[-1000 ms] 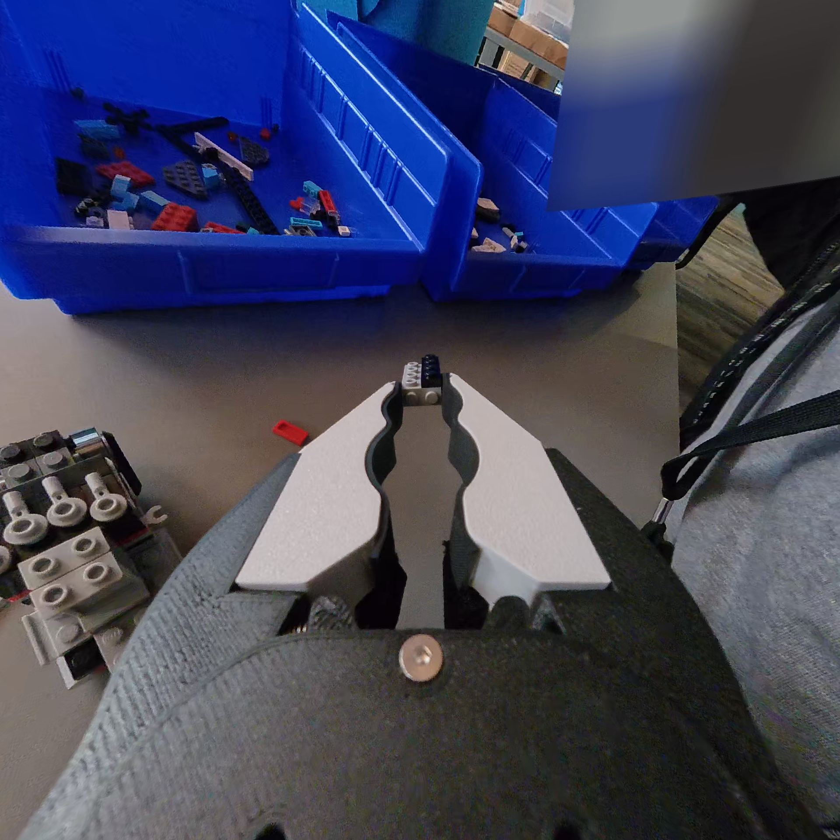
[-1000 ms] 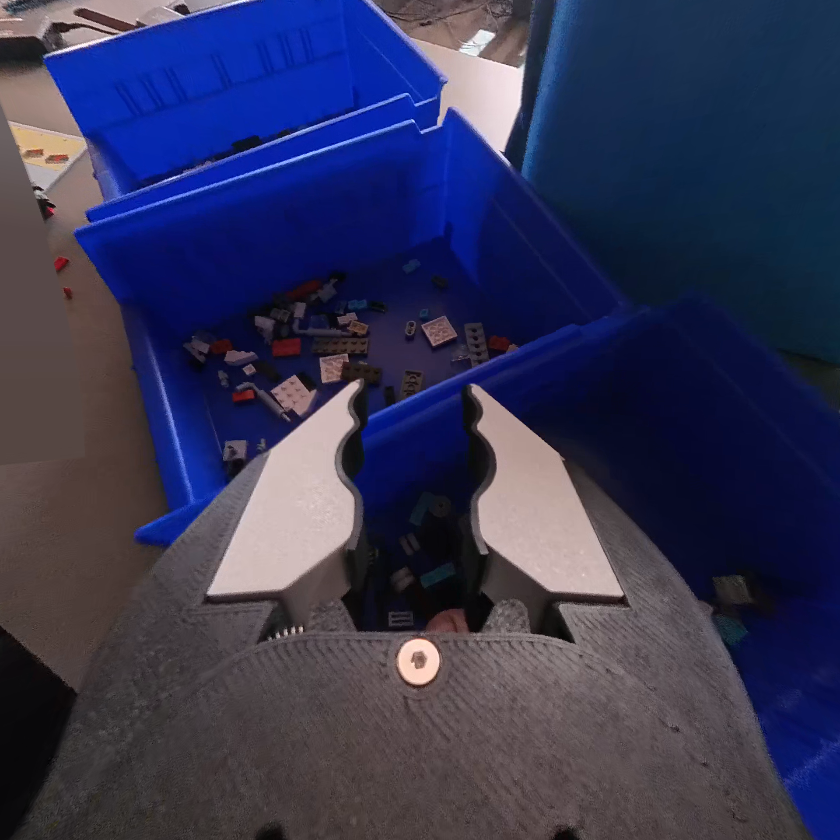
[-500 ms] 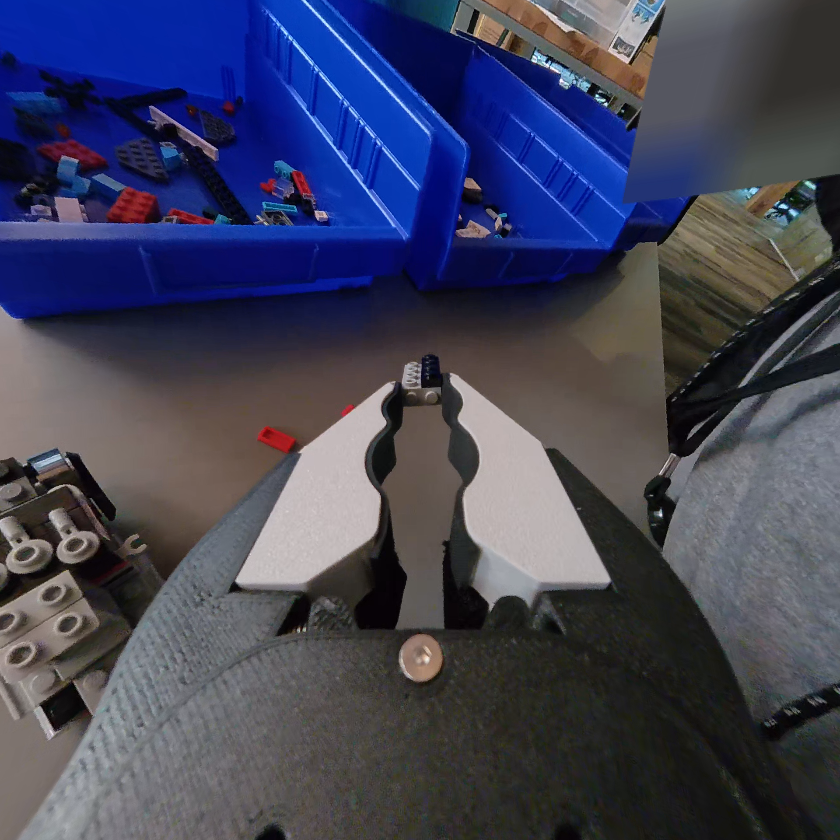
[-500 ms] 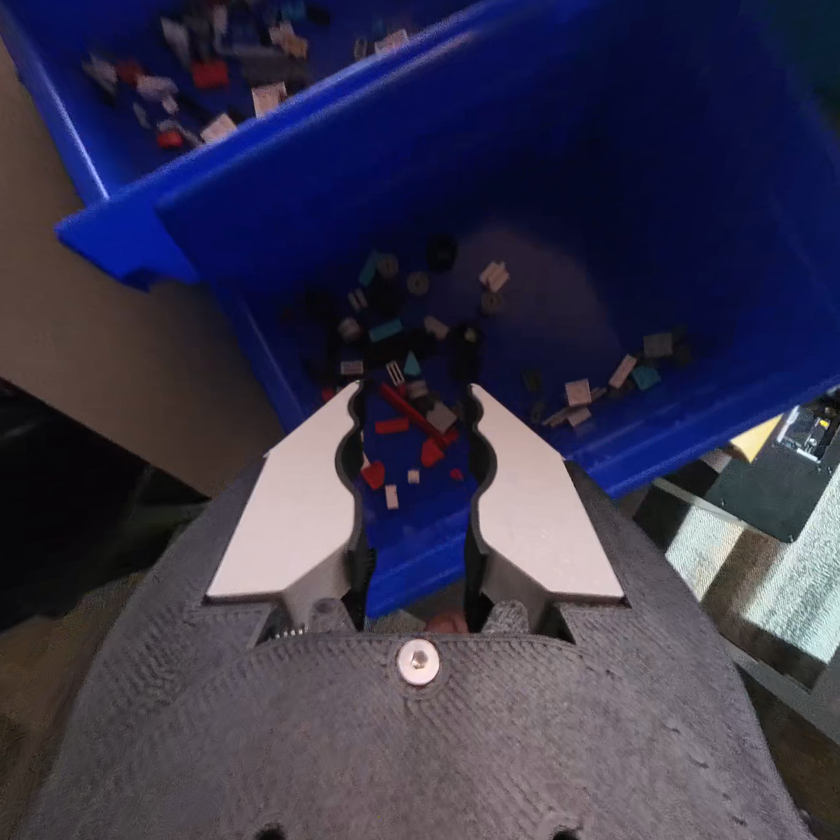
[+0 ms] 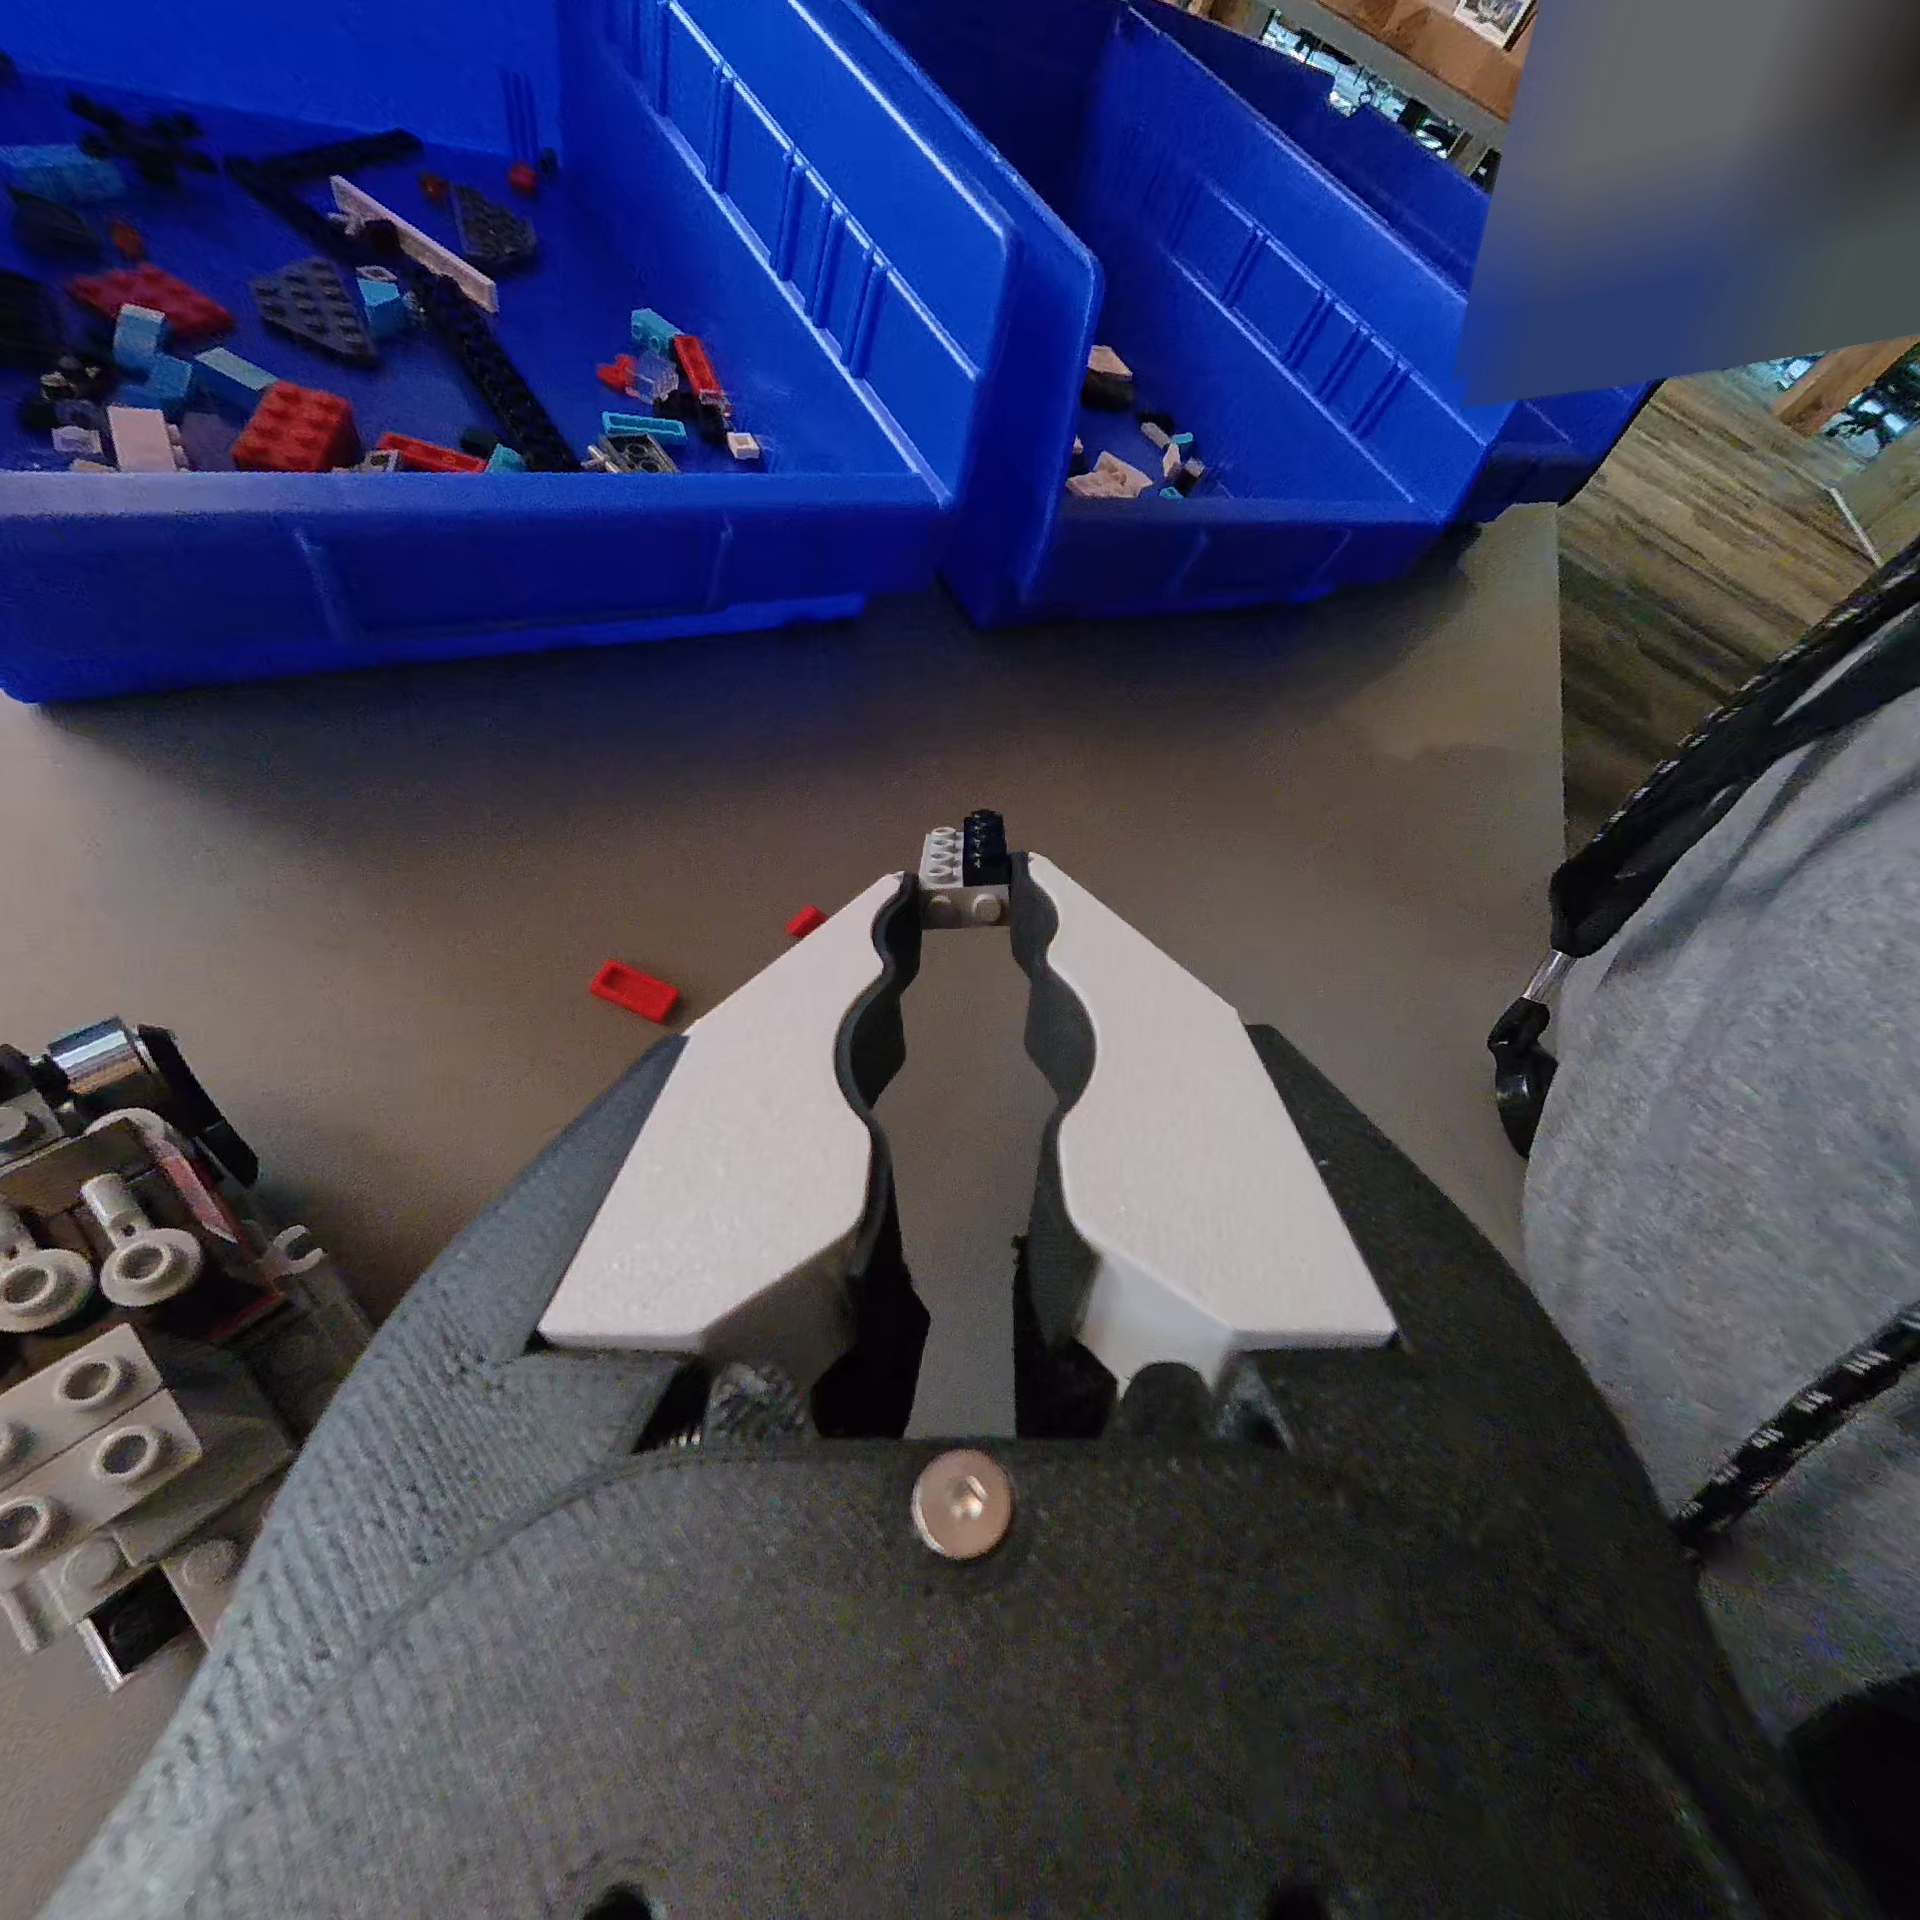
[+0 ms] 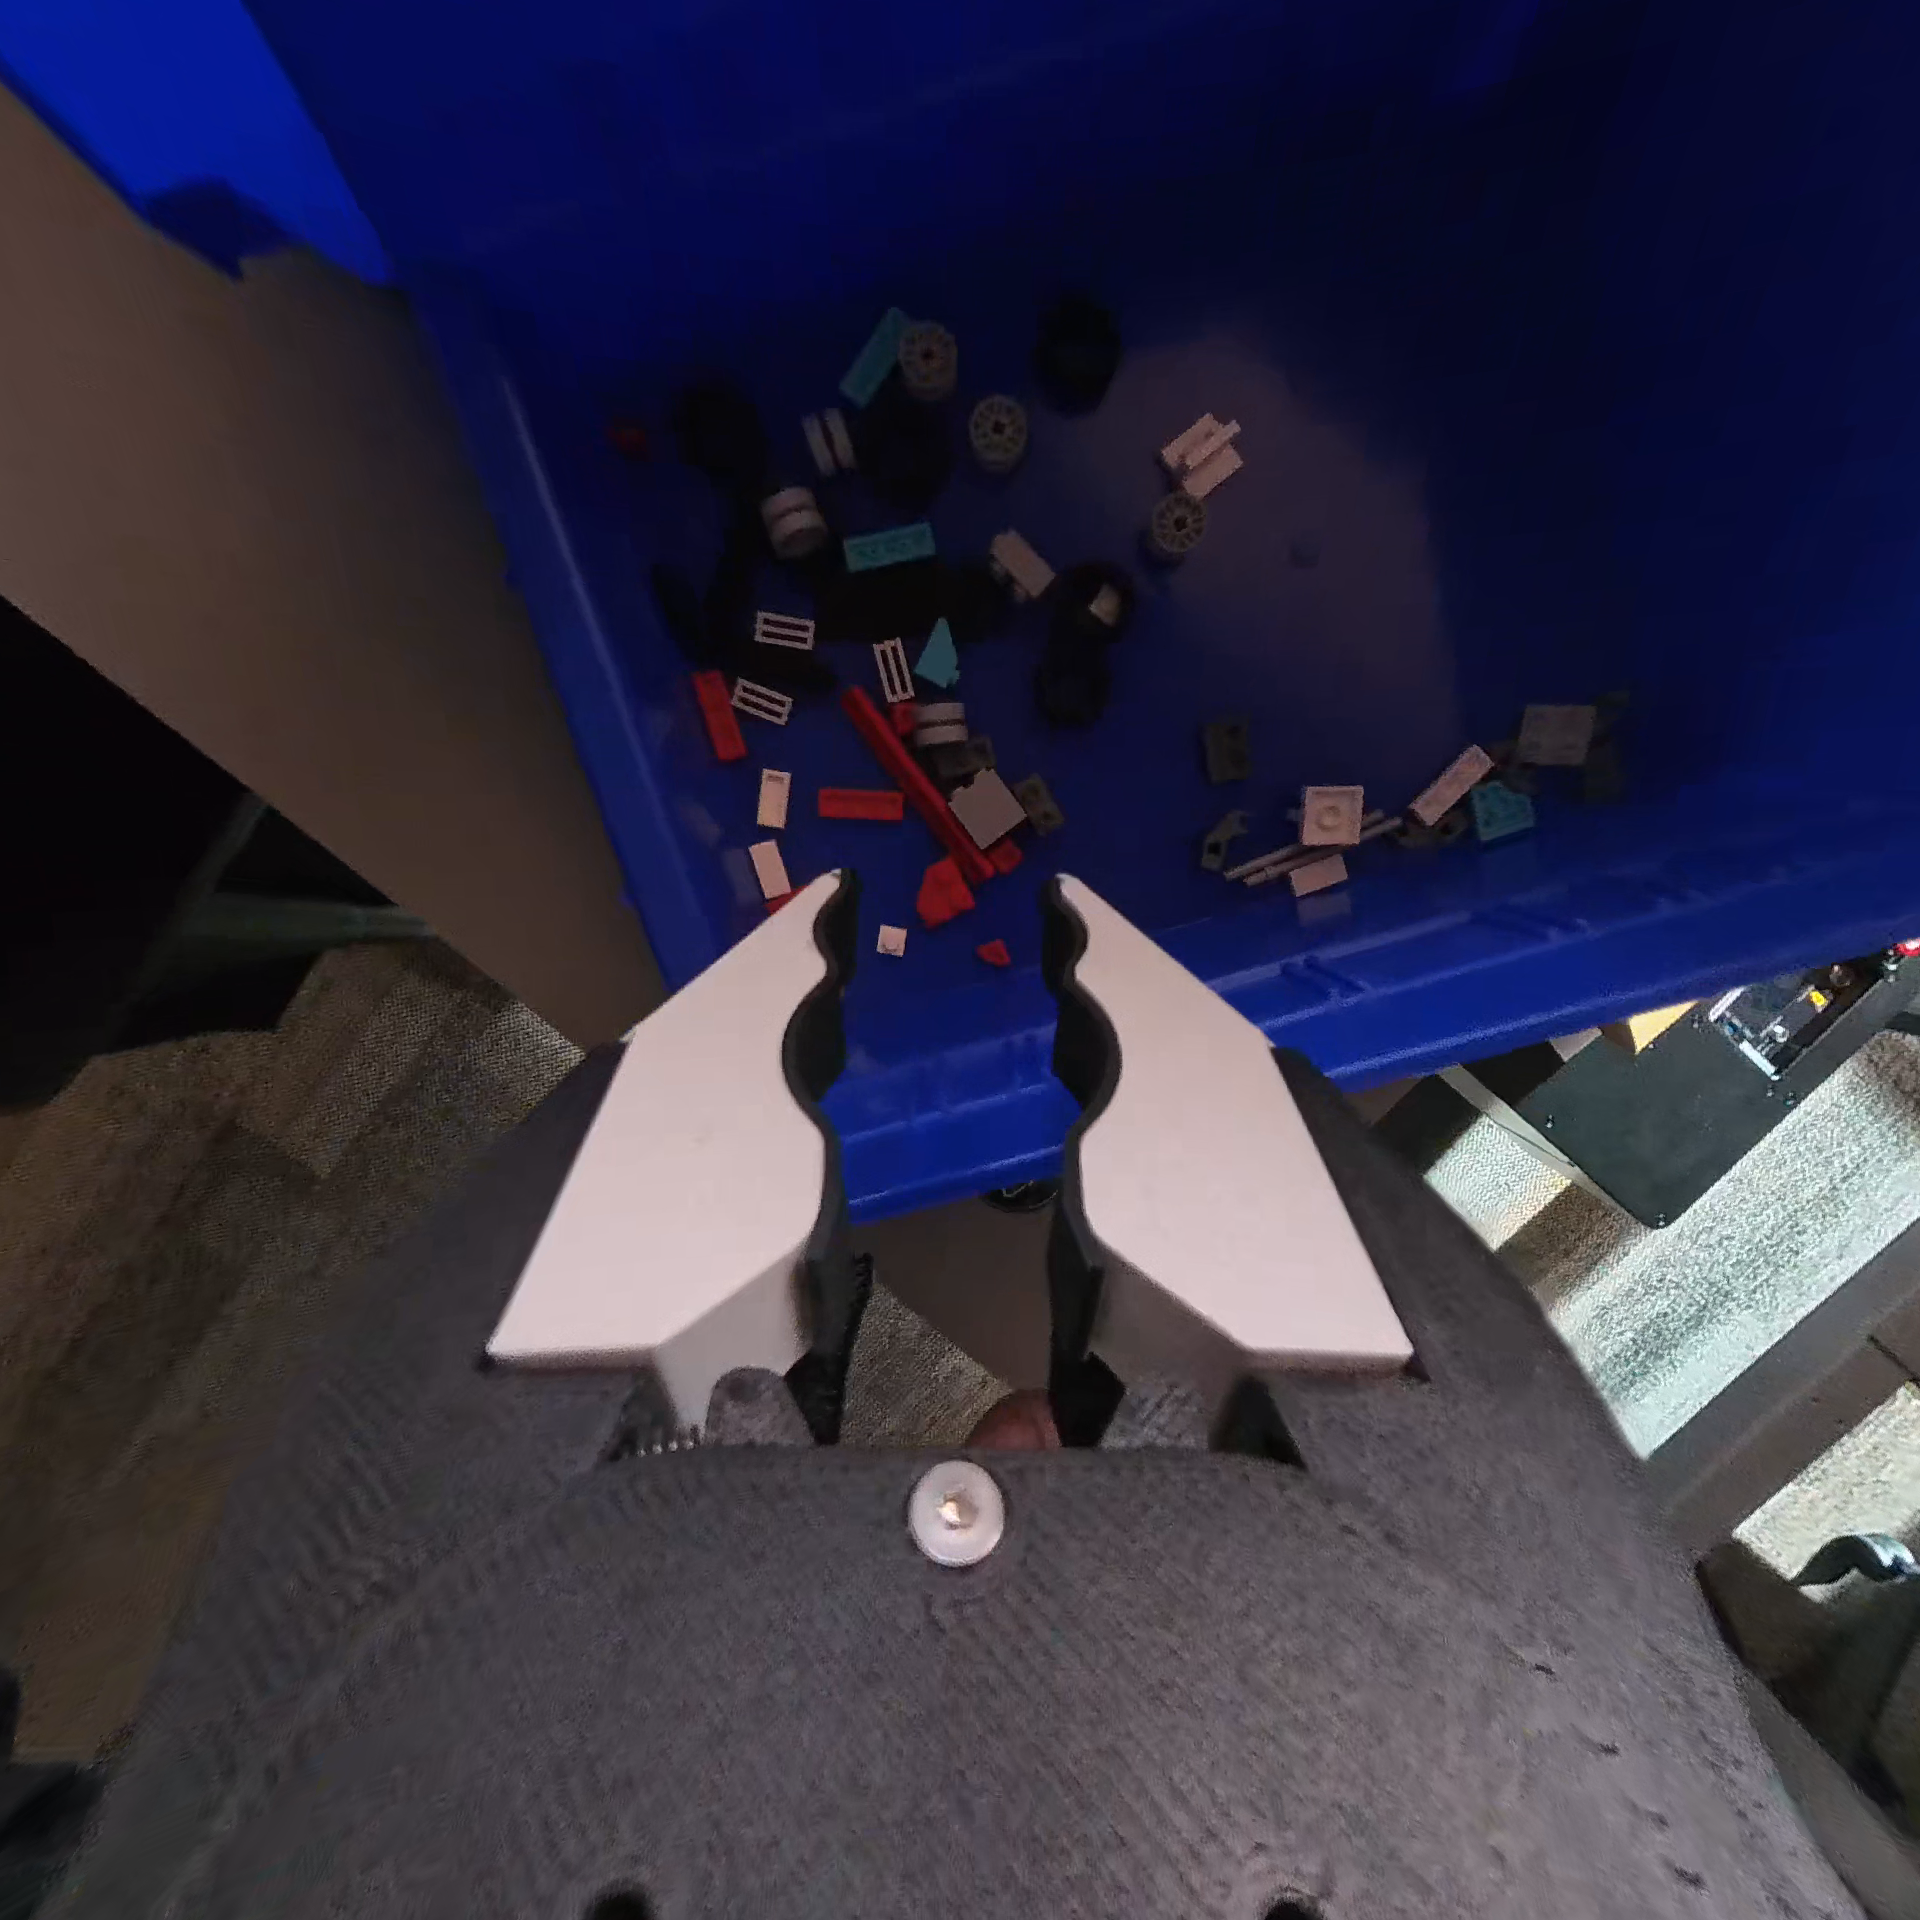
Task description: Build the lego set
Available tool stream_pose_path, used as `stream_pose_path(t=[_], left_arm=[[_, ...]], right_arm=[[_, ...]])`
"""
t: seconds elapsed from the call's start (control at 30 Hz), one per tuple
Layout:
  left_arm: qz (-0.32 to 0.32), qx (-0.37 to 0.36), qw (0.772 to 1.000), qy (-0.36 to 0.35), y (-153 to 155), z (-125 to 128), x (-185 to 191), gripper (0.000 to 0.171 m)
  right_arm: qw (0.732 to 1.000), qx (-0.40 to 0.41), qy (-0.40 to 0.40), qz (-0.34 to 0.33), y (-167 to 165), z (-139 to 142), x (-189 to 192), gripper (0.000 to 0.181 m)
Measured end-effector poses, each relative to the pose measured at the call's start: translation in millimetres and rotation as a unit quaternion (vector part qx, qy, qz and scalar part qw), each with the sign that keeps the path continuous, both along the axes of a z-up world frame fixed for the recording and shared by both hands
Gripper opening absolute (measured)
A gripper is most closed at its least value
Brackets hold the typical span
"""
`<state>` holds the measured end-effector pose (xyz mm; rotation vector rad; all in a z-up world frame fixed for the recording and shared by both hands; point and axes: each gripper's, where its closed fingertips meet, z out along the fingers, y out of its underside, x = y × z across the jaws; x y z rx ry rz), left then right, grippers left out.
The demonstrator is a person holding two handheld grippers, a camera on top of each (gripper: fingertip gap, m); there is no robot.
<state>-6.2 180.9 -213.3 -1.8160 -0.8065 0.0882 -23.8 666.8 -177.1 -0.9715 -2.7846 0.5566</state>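
Observation:
My left gripper [image 5: 968, 891] is shut on a small grey and black brick assembly [image 5: 968, 871] and holds it above the grey table [image 5: 520, 831]. A partly built grey lego model [image 5: 104, 1351] lies on the table at the lower left. My right gripper [image 6: 948, 894] is open and empty. It hovers over the near edge of a blue bin [image 6: 1455, 966] that holds several small red, grey, teal and black pieces [image 6: 935, 727].
Two blue bins [image 5: 468, 561] [image 5: 1247, 540] with loose bricks stand at the back of the table. Two small red pieces [image 5: 634, 987] lie on the table left of my left gripper. A person in grey [image 5: 1714, 1143] is at the right. Carpet floor [image 6: 364, 1039] shows below the right gripper. Tip to tip, the grippers are about 50 cm apart.
The right gripper has swung from over the middle bin to the end bin and now points down into it. The left gripper has kept its hold and shifted only slightly.

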Motion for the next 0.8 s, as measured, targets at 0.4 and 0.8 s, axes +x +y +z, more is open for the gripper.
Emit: stream_pose_path(t=[0.4,0.8], left_arm=[[0.000,-0.010,1.000,-0.006,1,-4,-1,0.017],[0.004,-0.013,1.000,-0.006,1,-4,-3,0.017]], right_arm=[[0.997,-0.040,0.037,0.057,-17,-4,0,0.030],[0.979,-0.015,-0.046,0.199,-59,-23,-5,0.020]])
